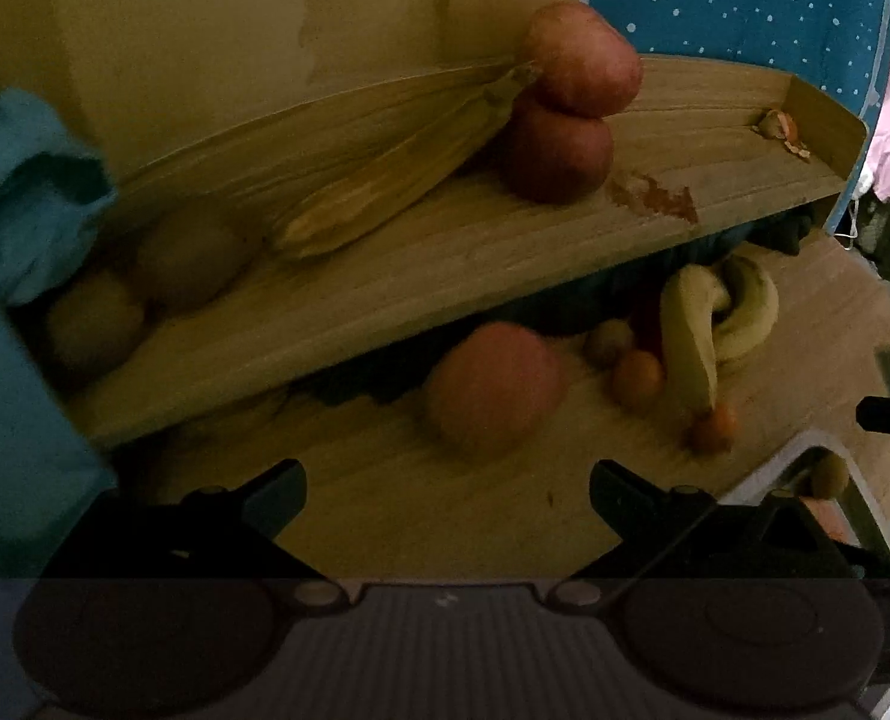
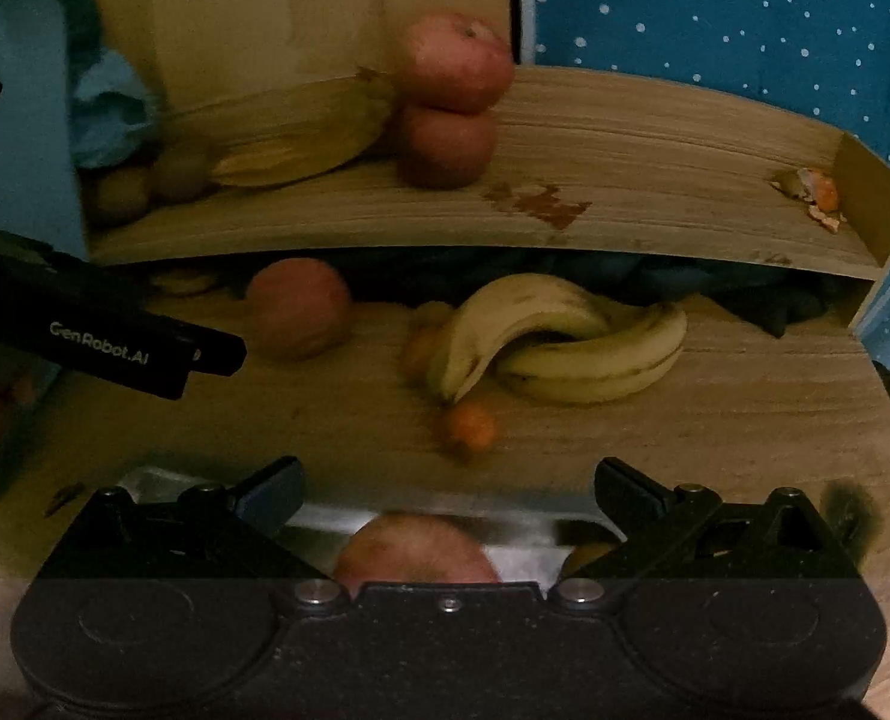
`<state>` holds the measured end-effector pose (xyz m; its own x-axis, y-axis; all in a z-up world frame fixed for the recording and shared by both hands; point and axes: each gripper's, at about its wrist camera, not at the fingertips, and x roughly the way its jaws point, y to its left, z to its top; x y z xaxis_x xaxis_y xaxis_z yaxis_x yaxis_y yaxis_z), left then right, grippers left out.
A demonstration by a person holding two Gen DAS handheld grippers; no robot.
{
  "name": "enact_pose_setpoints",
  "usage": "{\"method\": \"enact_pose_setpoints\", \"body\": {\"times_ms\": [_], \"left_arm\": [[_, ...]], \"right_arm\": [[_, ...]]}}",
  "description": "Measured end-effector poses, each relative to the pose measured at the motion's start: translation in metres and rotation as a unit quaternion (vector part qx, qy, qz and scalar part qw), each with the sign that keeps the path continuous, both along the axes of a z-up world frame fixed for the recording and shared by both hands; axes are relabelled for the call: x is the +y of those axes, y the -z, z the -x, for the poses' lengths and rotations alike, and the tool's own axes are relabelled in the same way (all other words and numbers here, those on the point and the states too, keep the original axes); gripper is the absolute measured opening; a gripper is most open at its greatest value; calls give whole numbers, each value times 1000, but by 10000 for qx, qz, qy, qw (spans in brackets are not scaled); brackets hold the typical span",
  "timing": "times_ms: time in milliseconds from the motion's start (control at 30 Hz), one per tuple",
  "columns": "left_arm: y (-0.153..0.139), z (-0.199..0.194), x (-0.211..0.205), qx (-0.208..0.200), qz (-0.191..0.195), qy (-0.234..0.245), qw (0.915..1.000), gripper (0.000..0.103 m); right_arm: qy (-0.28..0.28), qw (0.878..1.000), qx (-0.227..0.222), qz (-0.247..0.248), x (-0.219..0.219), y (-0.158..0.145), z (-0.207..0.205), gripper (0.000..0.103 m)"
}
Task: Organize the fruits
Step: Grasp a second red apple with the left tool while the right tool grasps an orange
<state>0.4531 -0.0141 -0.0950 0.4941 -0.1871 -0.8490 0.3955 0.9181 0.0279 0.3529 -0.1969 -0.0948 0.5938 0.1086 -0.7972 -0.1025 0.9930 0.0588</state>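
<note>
The right tool (image 2: 448, 495) stands wide open and holds nothing; just below it, at six o'clock, a reddish round apple (image 2: 417, 549) lies in a pale grey plastic bin (image 2: 523, 516). The left tool (image 1: 448, 495) is equally spread and empty over the light wooden bench (image 1: 384, 516). Beyond it at twelve o'clock lies a blurred pink-red apple (image 1: 493, 390). At two o'clock curl the yellow, brown-flecked bananas (image 1: 715, 312), with small orange citrus fruits (image 1: 637, 378) just beside them. Farther back, on the raised wooden shelf (image 1: 505, 240), two red apples (image 1: 565, 114) are stacked one on the other, touching a dry husked corn cob (image 1: 396, 180); brown kiwis (image 1: 186, 258) lie at ten o'clock.
</note>
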Motion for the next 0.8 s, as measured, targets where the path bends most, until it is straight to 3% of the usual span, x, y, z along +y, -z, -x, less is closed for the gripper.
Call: {"method": "enact_pose_setpoints", "body": {"times_ms": [333,567,800], "left_arm": [[22,-33,-23,-120,-114,465,9988,103],[29,-34,-30,-189,-184,845,9961,102],[34,-33,-34,-180,-187,935,9953,92]], "right_arm": [[163,9995,240,133,10,22,-30,95],[173,9991,371,122,12,31,-40,83],[143,9985,522,108,14,38,-45,71]]}}
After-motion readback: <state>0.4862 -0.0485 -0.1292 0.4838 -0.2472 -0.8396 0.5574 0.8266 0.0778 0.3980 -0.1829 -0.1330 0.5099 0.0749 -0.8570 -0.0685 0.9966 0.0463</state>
